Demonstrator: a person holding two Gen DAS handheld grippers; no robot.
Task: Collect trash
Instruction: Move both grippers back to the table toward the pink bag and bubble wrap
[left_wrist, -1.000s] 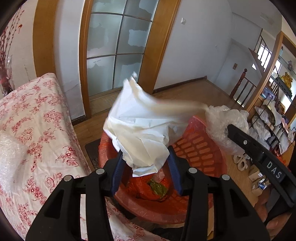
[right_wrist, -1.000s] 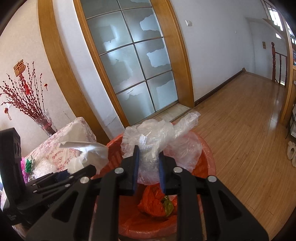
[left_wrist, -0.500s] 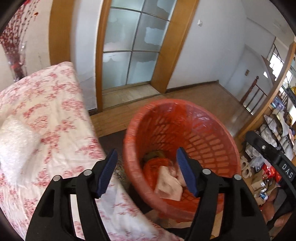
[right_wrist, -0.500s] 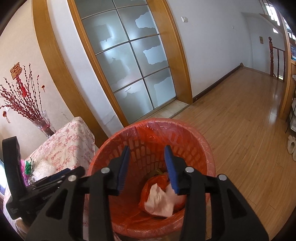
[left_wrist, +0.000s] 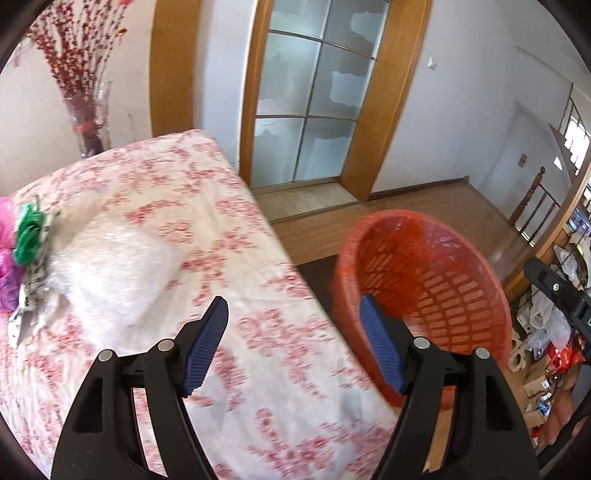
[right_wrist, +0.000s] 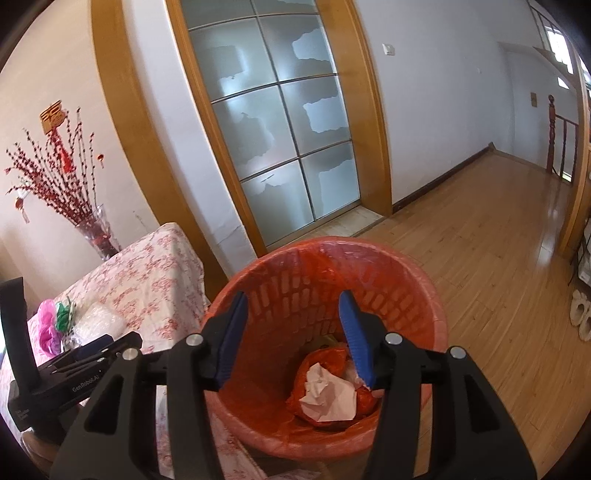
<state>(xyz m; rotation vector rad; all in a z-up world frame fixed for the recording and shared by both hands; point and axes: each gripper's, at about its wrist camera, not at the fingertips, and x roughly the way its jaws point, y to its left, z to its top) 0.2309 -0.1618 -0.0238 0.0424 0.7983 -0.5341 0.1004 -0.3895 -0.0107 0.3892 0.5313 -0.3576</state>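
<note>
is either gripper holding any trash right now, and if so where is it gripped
Nothing is held. The left gripper and the right gripper are both opening with nothing between the pads; white paper lies in the red basket.

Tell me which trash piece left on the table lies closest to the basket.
The clear bubble-wrap bundle. It lies on the floral tablecloth nearer the red basket than the green scrap and pink bag by the far edge.

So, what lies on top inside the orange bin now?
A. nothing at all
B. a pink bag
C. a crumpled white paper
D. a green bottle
C: in the right wrist view a crumpled white paper lies on the orange liner at the bottom of the bin.
</note>
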